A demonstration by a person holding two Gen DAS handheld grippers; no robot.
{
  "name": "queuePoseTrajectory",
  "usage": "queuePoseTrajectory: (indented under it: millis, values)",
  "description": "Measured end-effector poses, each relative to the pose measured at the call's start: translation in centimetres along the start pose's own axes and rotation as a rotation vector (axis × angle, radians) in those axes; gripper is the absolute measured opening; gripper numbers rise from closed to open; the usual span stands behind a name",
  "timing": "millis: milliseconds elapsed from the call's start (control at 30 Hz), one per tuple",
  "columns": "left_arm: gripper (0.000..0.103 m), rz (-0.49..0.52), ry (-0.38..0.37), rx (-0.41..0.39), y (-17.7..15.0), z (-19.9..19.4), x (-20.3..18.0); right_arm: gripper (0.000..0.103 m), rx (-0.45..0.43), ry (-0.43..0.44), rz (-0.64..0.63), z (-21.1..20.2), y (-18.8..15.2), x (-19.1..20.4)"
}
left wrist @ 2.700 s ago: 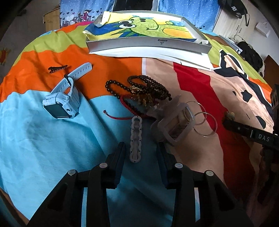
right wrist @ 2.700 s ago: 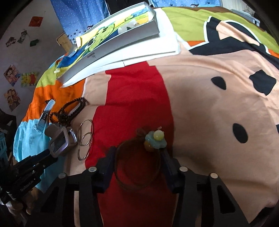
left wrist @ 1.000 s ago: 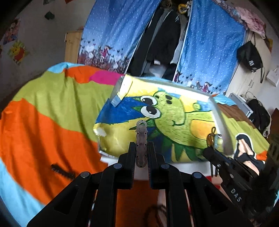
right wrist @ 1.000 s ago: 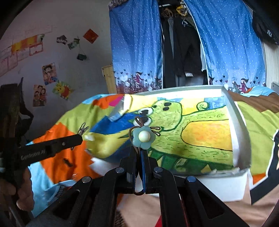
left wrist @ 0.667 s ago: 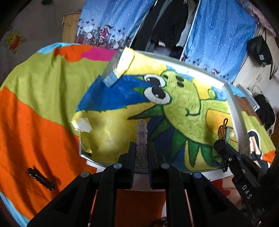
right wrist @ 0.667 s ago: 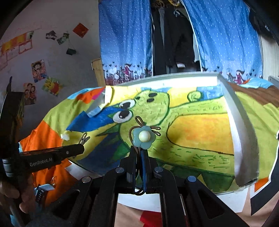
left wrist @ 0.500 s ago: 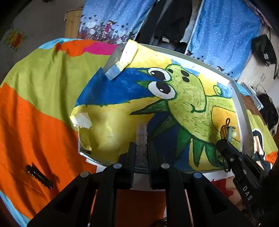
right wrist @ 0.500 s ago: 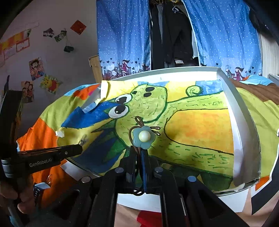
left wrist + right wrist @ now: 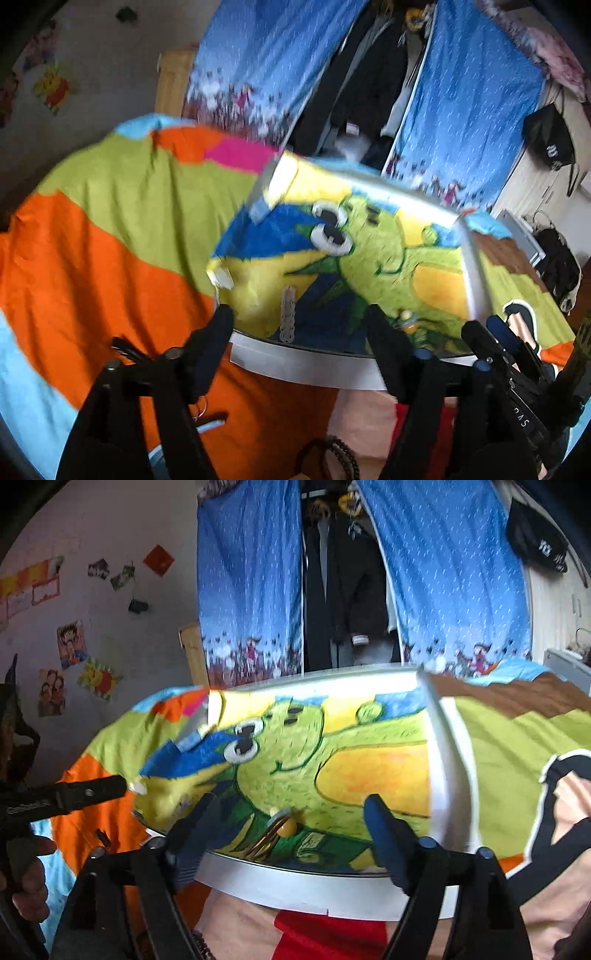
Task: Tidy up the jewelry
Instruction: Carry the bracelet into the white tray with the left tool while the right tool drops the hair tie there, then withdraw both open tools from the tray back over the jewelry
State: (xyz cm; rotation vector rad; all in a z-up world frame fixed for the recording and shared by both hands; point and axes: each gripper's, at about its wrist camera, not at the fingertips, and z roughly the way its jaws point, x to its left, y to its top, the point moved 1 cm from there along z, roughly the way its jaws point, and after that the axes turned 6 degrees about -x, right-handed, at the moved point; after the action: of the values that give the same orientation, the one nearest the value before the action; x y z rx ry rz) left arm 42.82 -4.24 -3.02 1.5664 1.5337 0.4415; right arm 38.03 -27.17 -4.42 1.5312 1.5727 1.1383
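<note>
On the bed, left wrist view: left gripper [image 9: 299,325] with jaws spread wide, nothing between the pads. Its jaws have just been opening. Half a second earlier they pinched the pale link strap; that link strap [image 9: 287,314] now lies flat in the tray [image 9: 306,367], free of both fingers, a narrow strip of oval links, matte grey. Tray is shallow, white-rimmed, rectangular; its floor carries a crayon-textured drawing of a green, big-eyed creature on yellow and blue. Flower hair tie [image 9: 406,318] sits further right on the tray floor, blurred. Right gripper [image 9: 491,334] shows at the right edge, black, above the tray's near corner. Bedspread [image 9: 92,240] is soft fabric in orange, lime, pink and light-blue blocks. A dark beaded bracelet [image 9: 341,456] is partly visible at the bottom edge.

Over the tray's near rim, right wrist view: right gripper [image 9: 284,830] also wide apart and empty. Its jaws have just been opening. Half a second earlier they clamped the hair tie upright; the flower hair tie [image 9: 279,829] now lies tilted on the tray [image 9: 295,886] floor between the fingers, touching neither, its brown elastic loop trailing toward the rim and a yellowish bead on top. Left gripper [image 9: 74,795] reaches in from the left, a hand [image 9: 27,878] behind it. Whole frame is motion-blurred.
</note>
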Motion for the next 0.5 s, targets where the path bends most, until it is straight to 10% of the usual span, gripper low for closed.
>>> queuePoseTrajectory:
  millis: [267,500]
  values:
    - [0.102,0.058,0.047,-0.185,-0.6,-8.0,-3.0,0.102,-0.146,-0.006,-0.017,-7.6,1.8,0.6]
    - [0.102,0.034,0.06,-0.274,-2.5,-13.8,-3.7,0.103,-0.247,-0.048,-0.017,-14.9,1.2,1.2]
